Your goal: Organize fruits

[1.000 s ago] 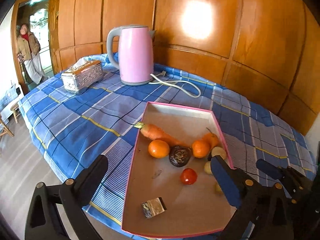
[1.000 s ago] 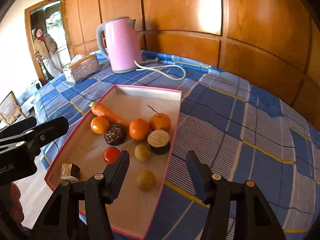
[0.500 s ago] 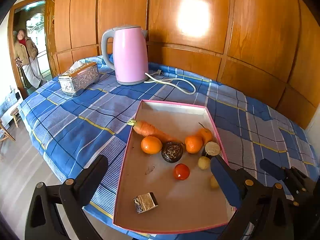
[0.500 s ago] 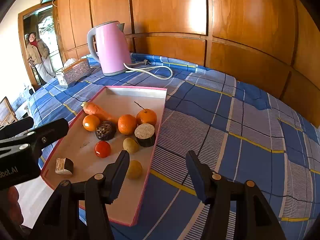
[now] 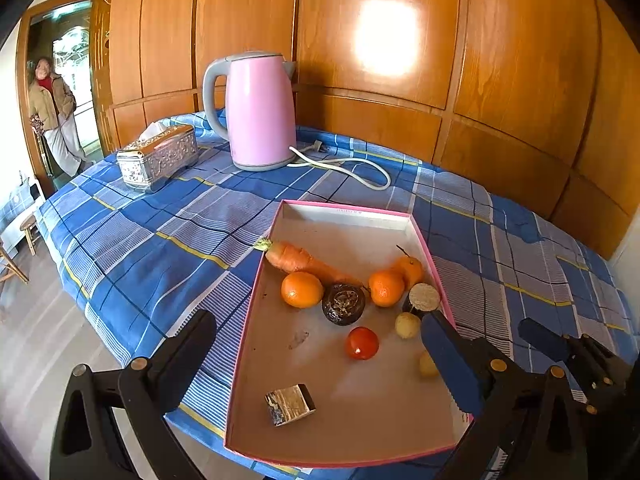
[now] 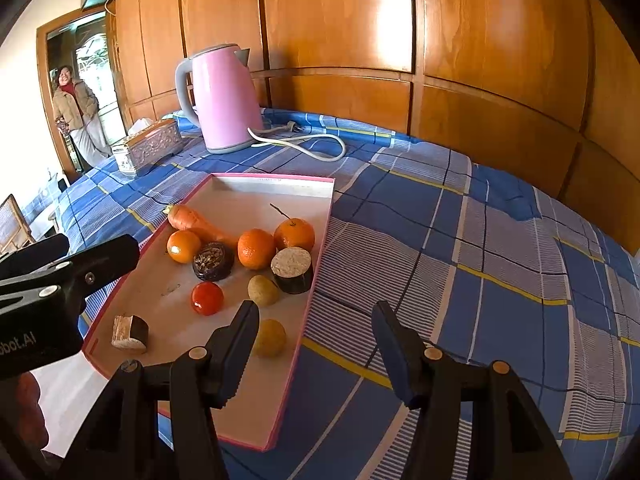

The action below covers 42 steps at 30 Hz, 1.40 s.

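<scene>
A pink-rimmed tray (image 5: 344, 214) (image 6: 276, 179) lies on the blue checked tablecloth. In it are a carrot (image 5: 296, 260) (image 6: 188, 218), three oranges (image 5: 302, 290) (image 6: 256, 249), a dark round fruit (image 5: 343, 304) (image 6: 213, 261), a red tomato (image 5: 361, 343) (image 6: 207, 298), two small yellow fruits (image 5: 407, 325) (image 6: 263, 290), a dark cut piece with a pale top (image 6: 293, 264) and a small foil-wrapped block (image 5: 290, 404) (image 6: 130, 332). My left gripper (image 5: 316, 344) is open and empty above the tray's near end. My right gripper (image 6: 316, 324) is open and empty over the tray's right rim.
A pink kettle (image 5: 258, 112) (image 6: 222, 98) with a white cord (image 5: 344, 166) stands at the back of the table. A silver tissue box (image 5: 158, 156) (image 6: 148, 146) is to its left. Wood panelling backs the table. A person (image 5: 54, 116) stands in the doorway at left.
Both grippers have pulled back and risen slightly, so the tray looks a little farther away. Nothing in the tray has moved; both grippers stay open.
</scene>
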Each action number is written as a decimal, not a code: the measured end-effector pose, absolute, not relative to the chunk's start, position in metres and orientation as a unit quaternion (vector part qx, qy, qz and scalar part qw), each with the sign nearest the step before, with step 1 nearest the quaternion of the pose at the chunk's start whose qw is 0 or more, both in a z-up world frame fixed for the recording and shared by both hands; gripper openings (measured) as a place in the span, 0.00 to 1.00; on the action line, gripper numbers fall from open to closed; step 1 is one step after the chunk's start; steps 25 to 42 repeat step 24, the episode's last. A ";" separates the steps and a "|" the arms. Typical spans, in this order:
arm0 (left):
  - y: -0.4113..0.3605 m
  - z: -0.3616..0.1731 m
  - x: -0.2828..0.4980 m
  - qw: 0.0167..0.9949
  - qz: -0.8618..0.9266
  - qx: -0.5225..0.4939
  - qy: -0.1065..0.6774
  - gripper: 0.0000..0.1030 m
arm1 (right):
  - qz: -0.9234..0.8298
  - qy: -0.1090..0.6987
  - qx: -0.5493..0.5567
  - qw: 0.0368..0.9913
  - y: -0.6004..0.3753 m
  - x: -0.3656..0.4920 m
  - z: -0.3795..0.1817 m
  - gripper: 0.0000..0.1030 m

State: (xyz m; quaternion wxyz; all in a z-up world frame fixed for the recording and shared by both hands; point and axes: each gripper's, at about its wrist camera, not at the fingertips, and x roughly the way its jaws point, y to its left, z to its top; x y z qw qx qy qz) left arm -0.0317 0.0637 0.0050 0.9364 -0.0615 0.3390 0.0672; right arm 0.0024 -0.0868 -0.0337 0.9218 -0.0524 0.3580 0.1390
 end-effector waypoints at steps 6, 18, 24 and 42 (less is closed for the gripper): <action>0.064 0.004 -0.031 0.935 0.068 -0.060 0.343 1.00 | 0.140 0.360 -0.051 0.921 -0.086 0.002 -0.034 0.58; 0.062 0.005 -0.033 0.938 0.064 -0.051 0.337 0.99 | 0.142 0.360 -0.053 0.921 -0.086 0.002 -0.034 0.58; 0.061 0.005 -0.031 0.937 0.066 -0.050 0.339 1.00 | 0.141 0.362 -0.049 0.920 -0.089 0.002 -0.036 0.58; 0.061 0.005 -0.031 0.937 0.066 -0.050 0.339 1.00 | 0.141 0.362 -0.049 0.920 -0.089 0.002 -0.036 0.58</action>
